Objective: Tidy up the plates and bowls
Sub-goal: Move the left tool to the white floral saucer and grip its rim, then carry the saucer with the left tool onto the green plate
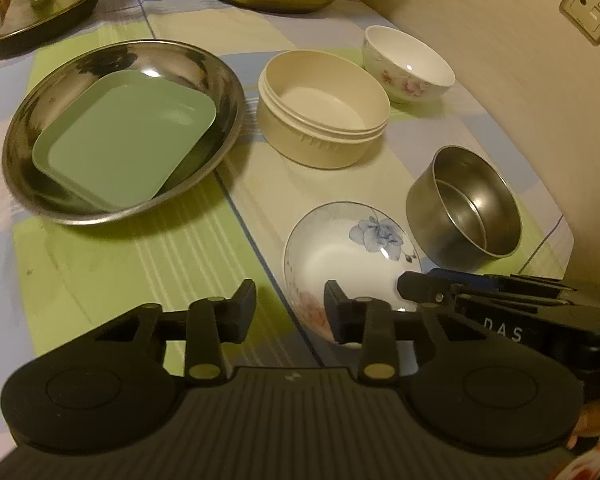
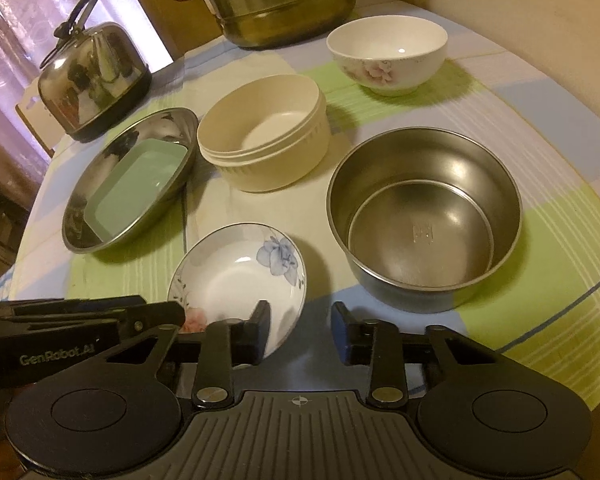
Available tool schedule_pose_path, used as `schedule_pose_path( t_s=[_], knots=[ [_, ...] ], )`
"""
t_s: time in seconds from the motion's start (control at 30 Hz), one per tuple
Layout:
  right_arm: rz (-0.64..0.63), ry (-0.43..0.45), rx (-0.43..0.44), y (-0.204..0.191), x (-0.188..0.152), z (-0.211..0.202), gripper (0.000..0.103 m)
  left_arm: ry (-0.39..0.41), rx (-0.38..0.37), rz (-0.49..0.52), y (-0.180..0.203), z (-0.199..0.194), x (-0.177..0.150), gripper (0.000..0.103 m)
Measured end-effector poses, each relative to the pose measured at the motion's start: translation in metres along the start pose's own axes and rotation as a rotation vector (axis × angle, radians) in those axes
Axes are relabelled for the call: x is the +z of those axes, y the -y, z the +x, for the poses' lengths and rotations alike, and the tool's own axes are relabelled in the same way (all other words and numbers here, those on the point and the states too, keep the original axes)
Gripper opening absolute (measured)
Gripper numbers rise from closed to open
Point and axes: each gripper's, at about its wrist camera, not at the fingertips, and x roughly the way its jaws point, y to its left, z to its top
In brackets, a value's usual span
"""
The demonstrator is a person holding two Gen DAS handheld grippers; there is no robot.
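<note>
While "GenRobot.AI" and "DAS" mark their black bodies, left gripper (image 1: 290, 312) and right gripper (image 2: 300, 330) hang released beside the white blue-flowered ceramic saucer (image 2: 240, 270).

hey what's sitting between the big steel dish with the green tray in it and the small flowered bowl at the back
The cream round container stands between the steel dish holding the green tray and the pink-flowered bowl. The right wrist view shows it best.

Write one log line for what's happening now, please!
left gripper: open, empty | right gripper: open, empty | saucer: between them | green tray: in steel plate
</note>
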Motion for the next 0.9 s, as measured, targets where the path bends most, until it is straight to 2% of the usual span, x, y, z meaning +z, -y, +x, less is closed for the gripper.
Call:
schedule_pose_path(
  t_s=[0.13, 0.3, 0.57, 0.9],
  knots=[
    [0.006, 0.008, -0.007, 0.000, 0.001, 0.002, 0.022, -0.007, -0.001, 0.002, -0.001, 0.007, 0.004, 0.024],
    [0.017, 0.012, -0.012, 0.002, 0.005, 0.005, 0.019, -0.016, 0.003, -0.002, -0.003, 0.013, 0.006, 0.023],
    [0.009, 0.010, -0.006, 0.002, 0.008, 0.009, 0.006, -0.032, -0.013, -0.013, -0.003, 0.022, 0.009, 0.010],
    [-0.021, 0.010, -0.015, -0.005, 0.015, 0.011, 0.004, -0.041, -0.015, -0.031, -0.006, 0.020, 0.008, 0.010]
  ],
)
